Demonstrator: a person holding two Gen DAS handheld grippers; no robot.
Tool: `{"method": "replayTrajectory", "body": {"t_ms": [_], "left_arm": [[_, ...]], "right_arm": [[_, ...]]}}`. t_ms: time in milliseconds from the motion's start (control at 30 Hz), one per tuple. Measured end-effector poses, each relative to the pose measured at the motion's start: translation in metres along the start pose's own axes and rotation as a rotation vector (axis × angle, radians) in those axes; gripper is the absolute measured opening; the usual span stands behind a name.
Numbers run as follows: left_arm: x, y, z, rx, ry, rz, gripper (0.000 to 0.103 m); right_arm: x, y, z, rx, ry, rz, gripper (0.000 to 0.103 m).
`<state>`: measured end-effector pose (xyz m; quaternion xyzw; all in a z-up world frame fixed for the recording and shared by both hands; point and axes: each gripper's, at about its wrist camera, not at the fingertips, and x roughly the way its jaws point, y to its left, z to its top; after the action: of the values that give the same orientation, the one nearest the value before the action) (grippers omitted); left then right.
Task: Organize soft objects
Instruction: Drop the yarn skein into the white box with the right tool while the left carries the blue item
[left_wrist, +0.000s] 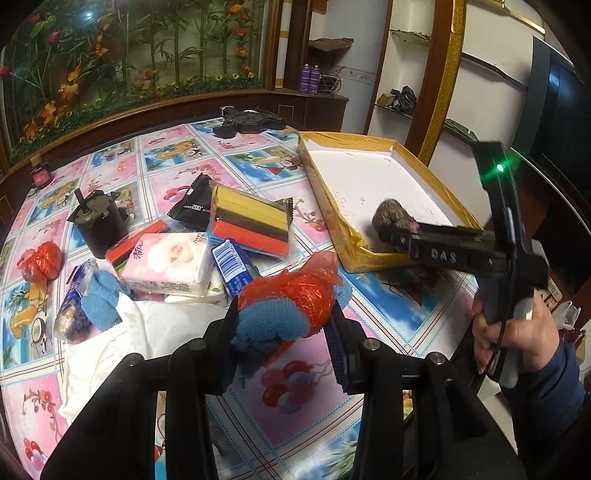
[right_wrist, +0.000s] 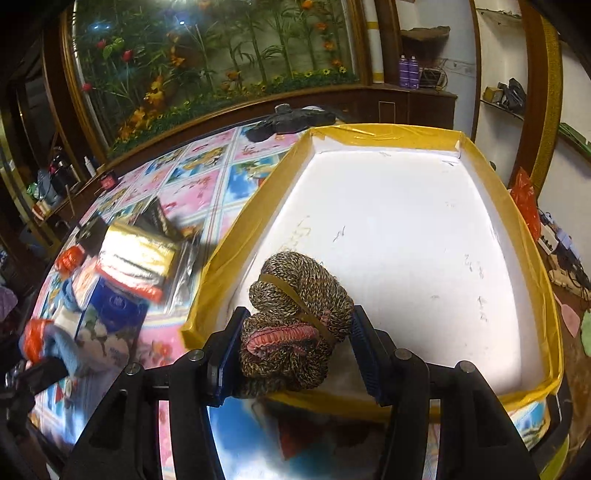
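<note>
My left gripper (left_wrist: 286, 314) is shut on a blue knit bundle (left_wrist: 273, 325) half wrapped in a red plastic bag, held just above the patterned tablecloth. In the right wrist view my right gripper (right_wrist: 295, 328) is shut on a brown knit bundle (right_wrist: 299, 295) with pink trim and a rubber band round it. That bundle hangs over the near left corner of a white box (right_wrist: 255, 210) rimmed with yellow tape. The left wrist view shows the right gripper (left_wrist: 393, 232) with the brown bundle (left_wrist: 391, 218) above the box (left_wrist: 317, 177), a hand on its handle.
Left of the box lie a tissue pack (left_wrist: 166, 262), coloured foam packs (left_wrist: 251, 221), a blue barcode pack (left_wrist: 232, 262), a black sachet (left_wrist: 192, 203), a black motor (left_wrist: 98, 221), a blue glove (left_wrist: 101, 302), a red bag ball (left_wrist: 40, 262) and white cloth (left_wrist: 122, 343). A black device (left_wrist: 247, 123) lies at the far edge.
</note>
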<state>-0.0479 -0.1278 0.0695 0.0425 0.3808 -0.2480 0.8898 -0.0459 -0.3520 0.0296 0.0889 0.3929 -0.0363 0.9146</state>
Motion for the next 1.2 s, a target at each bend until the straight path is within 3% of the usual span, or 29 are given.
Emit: {"method": "replayTrajectory", "body": {"t_ms": [167, 300, 600, 700, 833, 933, 1033, 1200], "left_arm": [[0.002, -0.003, 0.004, 0.004, 0.003, -0.011, 0.039], [0.004, -0.015, 0.022, 0.012, -0.008, -0.039, 0.039], [0.038, -0.062, 0.116, 0.052, -0.054, -0.100, 0.039], [0.066, -0.075, 0.150, 0.033, -0.070, -0.067, 0.039], [0.117, -0.085, 0.182, -0.025, -0.042, -0.064, 0.039], [0.150, -0.085, 0.186, -0.052, -0.015, -0.032, 0.039], [0.175, -0.079, 0.180, -0.102, 0.035, -0.085, 0.039], [0.197, -0.098, 0.174, -0.034, 0.068, -0.084, 0.039]], "right_arm": [[-0.021, -0.015, -0.004, 0.009, 0.005, 0.048, 0.054], [-0.045, -0.028, 0.006, 0.025, -0.042, 0.062, 0.054], [-0.093, -0.058, 0.064, 0.080, -0.134, 0.051, 0.054], [-0.102, -0.067, 0.096, 0.092, -0.178, -0.004, 0.054], [-0.077, -0.081, 0.133, 0.122, -0.162, -0.054, 0.054], [-0.039, -0.089, 0.146, 0.158, -0.112, -0.088, 0.054], [-0.005, -0.097, 0.158, 0.163, -0.050, -0.114, 0.054], [0.059, -0.108, 0.182, 0.170, 0.053, -0.150, 0.054]]}}
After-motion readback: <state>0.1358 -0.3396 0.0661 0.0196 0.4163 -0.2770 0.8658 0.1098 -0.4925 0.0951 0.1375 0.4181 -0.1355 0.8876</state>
